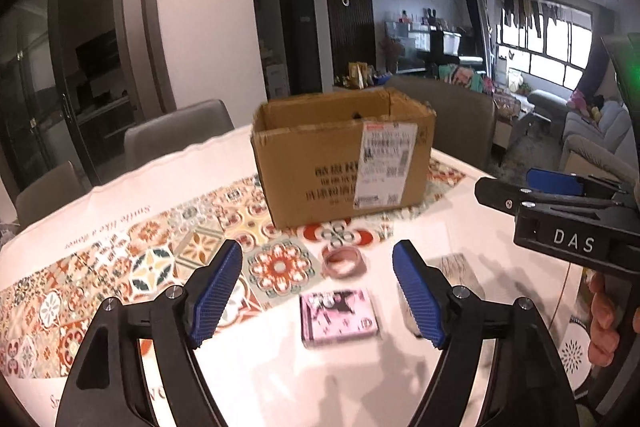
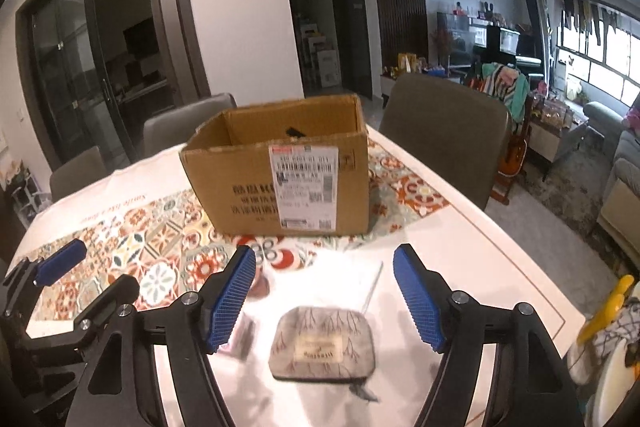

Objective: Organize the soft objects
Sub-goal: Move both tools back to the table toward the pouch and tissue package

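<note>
In the left wrist view my left gripper hangs open above the table, nothing between its blue pads. A pink flat packet lies just below and between the jaws. A roll of pinkish tape sits slightly farther off. In the right wrist view my right gripper is open over a soft grey pouch with a twig print and a tan label. An open cardboard box with a shipping label stands behind both. Each gripper also shows in the other's view: right gripper, left gripper.
A white table carries a patterned tile-print runner. Grey chairs stand behind the box. A yellow and white object sits at the table's right edge. A hand holds the right gripper's handle.
</note>
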The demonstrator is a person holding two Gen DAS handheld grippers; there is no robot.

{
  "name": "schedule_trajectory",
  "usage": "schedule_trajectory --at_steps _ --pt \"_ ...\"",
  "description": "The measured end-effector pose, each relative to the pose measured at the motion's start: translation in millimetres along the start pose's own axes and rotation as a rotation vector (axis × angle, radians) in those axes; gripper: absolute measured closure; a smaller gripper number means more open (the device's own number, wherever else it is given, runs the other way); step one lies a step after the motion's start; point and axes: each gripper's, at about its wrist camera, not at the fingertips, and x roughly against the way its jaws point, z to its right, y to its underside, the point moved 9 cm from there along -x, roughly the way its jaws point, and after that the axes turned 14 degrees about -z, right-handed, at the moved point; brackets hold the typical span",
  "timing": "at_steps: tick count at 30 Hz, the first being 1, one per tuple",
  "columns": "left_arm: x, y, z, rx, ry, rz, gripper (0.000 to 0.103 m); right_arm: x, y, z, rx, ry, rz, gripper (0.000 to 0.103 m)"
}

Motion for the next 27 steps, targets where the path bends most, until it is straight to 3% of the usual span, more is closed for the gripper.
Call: schedule_trajectory --at_steps 11,17,27 --pt "-16 34 12 -0.009 0.023 -0.060 0.022 -16 37 9 0.004 0.003 -0.085 0.030" --pt "-28 44 18 -0.006 0.034 -0.088 0.017 -27 51 11 0.008 -0.006 -0.125 0.030" --pt "-57 50 21 0.014 0.027 -0.143 0.016 -55 61 24 -0.017 0.002 -0.183 0.030"
